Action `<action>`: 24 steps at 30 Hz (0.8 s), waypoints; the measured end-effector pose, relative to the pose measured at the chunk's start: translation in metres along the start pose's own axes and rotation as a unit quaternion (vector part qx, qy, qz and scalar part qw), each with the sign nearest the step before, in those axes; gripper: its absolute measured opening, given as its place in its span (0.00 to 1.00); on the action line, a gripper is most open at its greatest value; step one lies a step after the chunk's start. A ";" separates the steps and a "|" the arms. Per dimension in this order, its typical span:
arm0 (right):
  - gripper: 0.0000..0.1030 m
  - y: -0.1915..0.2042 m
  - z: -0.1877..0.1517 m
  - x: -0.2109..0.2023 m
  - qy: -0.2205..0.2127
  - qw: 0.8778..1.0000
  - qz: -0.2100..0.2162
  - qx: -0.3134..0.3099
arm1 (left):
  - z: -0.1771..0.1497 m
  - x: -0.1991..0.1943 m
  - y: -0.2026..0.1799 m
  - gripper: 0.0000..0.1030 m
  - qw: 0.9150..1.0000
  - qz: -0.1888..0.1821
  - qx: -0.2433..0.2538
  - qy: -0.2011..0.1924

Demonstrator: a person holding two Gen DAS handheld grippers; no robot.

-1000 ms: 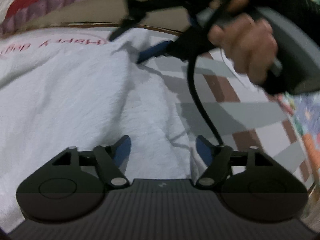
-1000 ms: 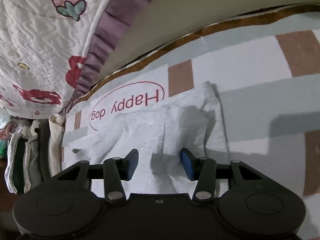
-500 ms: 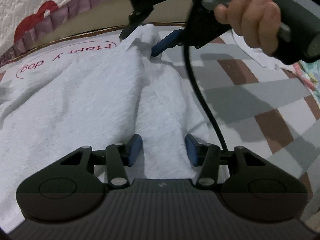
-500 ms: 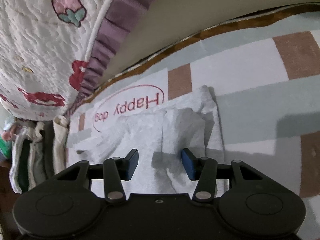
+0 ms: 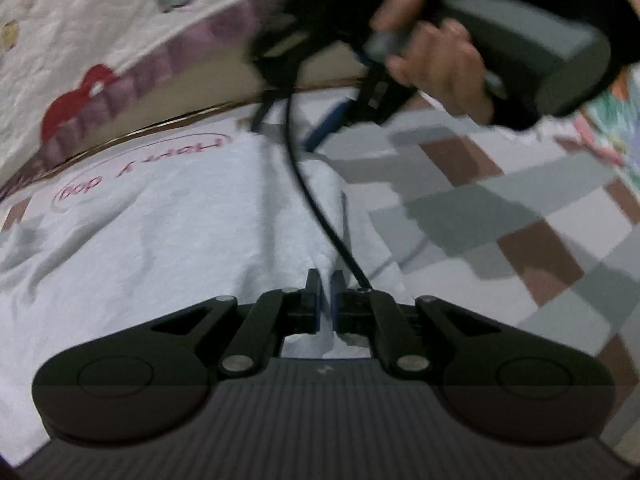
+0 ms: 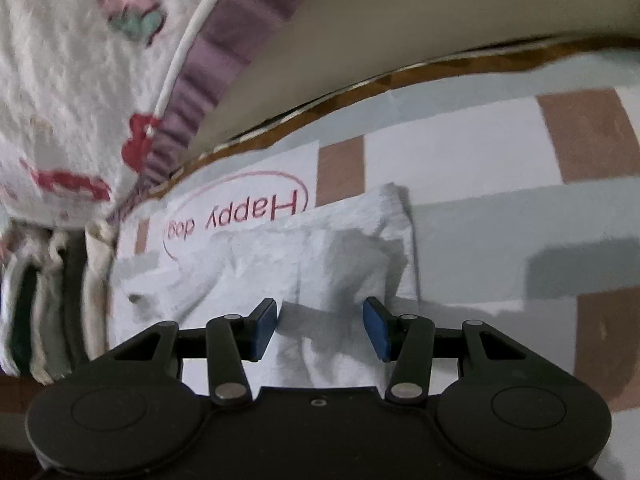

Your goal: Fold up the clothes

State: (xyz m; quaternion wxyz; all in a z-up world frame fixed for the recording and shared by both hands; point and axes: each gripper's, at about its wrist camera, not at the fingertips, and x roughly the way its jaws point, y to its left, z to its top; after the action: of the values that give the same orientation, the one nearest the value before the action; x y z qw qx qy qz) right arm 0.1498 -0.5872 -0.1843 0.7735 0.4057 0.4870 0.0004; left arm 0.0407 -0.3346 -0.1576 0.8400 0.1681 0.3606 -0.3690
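the left gripper (image 5: 326, 280) has its jaws pressed together on a ridge of the white cloth (image 5: 168, 240), a thin fold of it pinched between the blue pads right at the tips. from that pinch the white cloth spreads away ahead and to the left of the jaws, lying rumpled on the checked mat (image 5: 520, 208), whose grey, brown and white squares show to the right of the jaws. a black cable (image 5: 316, 200) runs from just beside the right pad up across the cloth toward the right gripper (image 5: 316, 132), which hangs well ahead of the left jaws, held in a hand (image 5: 436, 68) in a dark sleeve; in this view it is blurred. in the right wrist view the right gripper (image 6: 320, 326) has its jaws spread wide, with the white cloth (image 6: 320, 256) lying bunched between and ahead of them, neither pad pressing on it. the far corner of the cloth sits ahead and a little right of the jaws, next to a red oval print reading "happy dog" (image 6: 240, 216) on the mat, ahead and left of them. beyond the print a brown edging borders the mat, and a quilted cover (image 6: 80, 80) with pink and red figures and a purple frill hangs ahead and to the left. folded fabrics (image 6: 44, 300) are stacked on edge far to the left of the jaws.
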 end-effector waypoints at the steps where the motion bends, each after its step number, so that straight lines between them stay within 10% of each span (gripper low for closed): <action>1: 0.53 -0.005 0.001 -0.003 -0.003 1.000 0.010 0.014 | -0.001 -0.005 0.003 0.04 1.000 -0.001 -0.008 -0.004; 7: 0.53 -0.010 0.001 -0.009 -0.010 0.998 0.047 0.044 | -0.004 -0.016 0.008 0.04 1.000 0.000 -0.011 -0.013; 15: 0.53 0.007 -0.001 0.018 0.018 1.000 -0.019 -0.017 | -0.004 -0.014 0.008 0.04 1.000 -0.001 -0.011 -0.021; 18: 0.28 0.019 0.000 0.023 0.016 0.996 -0.033 -0.079 | -0.004 -0.015 0.010 0.04 1.000 -0.007 -0.016 -0.025; 24: 0.13 0.045 0.010 -0.012 -0.018 0.984 0.148 -0.093 | -0.003 -0.024 0.025 0.03 0.995 -0.060 -0.056 -0.059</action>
State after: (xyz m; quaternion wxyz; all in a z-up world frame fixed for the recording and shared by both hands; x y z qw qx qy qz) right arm 0.1686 -0.5683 -0.1449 0.8080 0.3999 0.4049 0.1529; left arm 0.0465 -0.3038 -0.1414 0.8440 0.0767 0.3405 -0.4073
